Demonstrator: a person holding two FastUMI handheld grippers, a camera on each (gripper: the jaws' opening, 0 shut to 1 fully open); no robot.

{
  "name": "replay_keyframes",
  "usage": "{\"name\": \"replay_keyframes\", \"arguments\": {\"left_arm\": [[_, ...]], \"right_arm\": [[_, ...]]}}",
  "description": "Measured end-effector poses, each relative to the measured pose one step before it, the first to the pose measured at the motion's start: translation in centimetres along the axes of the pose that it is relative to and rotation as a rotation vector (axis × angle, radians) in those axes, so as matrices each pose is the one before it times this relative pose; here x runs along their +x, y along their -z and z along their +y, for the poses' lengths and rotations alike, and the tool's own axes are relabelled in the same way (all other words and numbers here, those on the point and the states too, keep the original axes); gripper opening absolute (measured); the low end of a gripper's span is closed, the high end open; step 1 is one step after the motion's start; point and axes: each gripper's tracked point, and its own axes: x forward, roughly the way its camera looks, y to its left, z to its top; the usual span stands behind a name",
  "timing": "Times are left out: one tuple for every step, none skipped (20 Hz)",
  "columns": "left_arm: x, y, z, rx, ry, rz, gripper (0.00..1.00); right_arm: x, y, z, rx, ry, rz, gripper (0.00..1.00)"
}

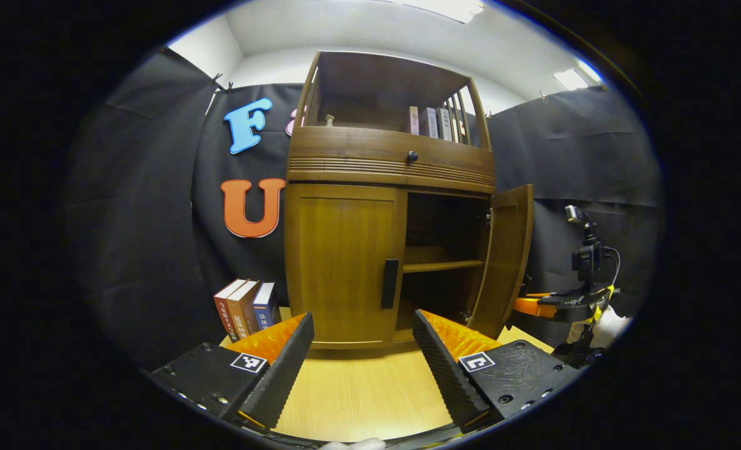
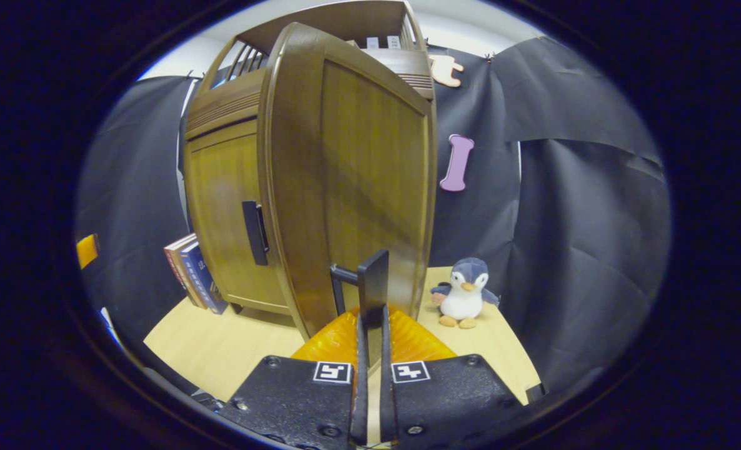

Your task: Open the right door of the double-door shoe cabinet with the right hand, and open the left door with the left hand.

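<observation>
Right door swung open, left door shut.

The shoe cabinet (image 1: pixel 389 187) stands on the table (image 1: pixel 358 387). The right tool (image 2: pixel 370 325) pinches the right door's handle (image 2: pixel 370 284), with the right door (image 2: pixel 358 181) swung wide. The left tool (image 1: pixel 361 350) hangs spread apart before the closed left door (image 1: pixel 342 262), short of its handle (image 1: pixel 389 283). A plush penguin (image 2: pixel 464 292) sits just beside the open door.

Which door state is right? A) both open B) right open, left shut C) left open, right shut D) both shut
B: in the left gripper view the right door stands swung out, baring the shelf, while the left door sits flush; the right hand-held gripper is shut on the right door's handle.
</observation>
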Motion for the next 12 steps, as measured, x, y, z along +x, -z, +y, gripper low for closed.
{"name": "replay_keyframes", "arguments": {"left_arm": [[0.488,0.143,-0.687,-0.00115,0.01208,0.00473,0.96],[0.433,0.200,-0.608,0.00155,0.01048,0.00731,0.95],[0.260,0.065,-0.605,-0.00029,0.00598,0.00588,1.00],[0.308,-0.018,-0.754,-0.00154,0.00710,0.00096,1.00],[0.301,-0.197,-0.762,-0.00061,0.00439,-0.00428,0.95],[0.293,-0.238,-0.706,0.00303,-0.00055,-0.00455,0.95],[0.290,-0.098,-0.677,0.00452,-0.00487,-0.00044,0.95],[0.249,-0.074,-0.788,0.00426,-0.00564,0.00075,0.95],[0.336,-0.139,-0.825,0.00263,-0.00924,0.00071,0.95],[0.170,-0.067,-0.884,0.00021,-0.01072,0.00383,0.95],[0.138,-0.174,-1.062,-0.00259,-0.00867,0.00047,0.95],[0.014,-0.271,-1.149,-0.00124,-0.00783,-0.00258,0.95]], "right_arm": [[-0.079,-0.017,-0.098,0.00696,-0.00018,0.00191,0.09],[0.167,0.256,0.106,0.00470,-0.00615,0.00468,0.07],[-0.172,0.032,0.011,0.00151,-0.00458,0.00569,0.07],[0.003,0.089,0.034,-0.00559,-0.01282,0.00529,0.06],[0.020,-0.012,0.054,-0.01040,-0.01388,0.00394,0.06],[0.045,0.058,-0.107,-0.01505,-0.01598,0.00115,0.06],[0.061,-0.020,-0.096,-0.01092,-0.01577,0.00039,0.06],[-0.007,0.003,-0.161,-0.00691,-0.01437,0.00119,0.06],[-0.057,-0.029,-0.135,-0.00607,-0.01931,0.00503,0.06],[-0.423,0.080,-0.609,-0.00683,-0.01787,0.00600,0.06],[-0.405,0.101,-0.814,-0.00969,-0.01761,0.00329,0.06],[0.110,0.066,-0.869,-0.00304,-0.02048,0.00208,0.06]]}}
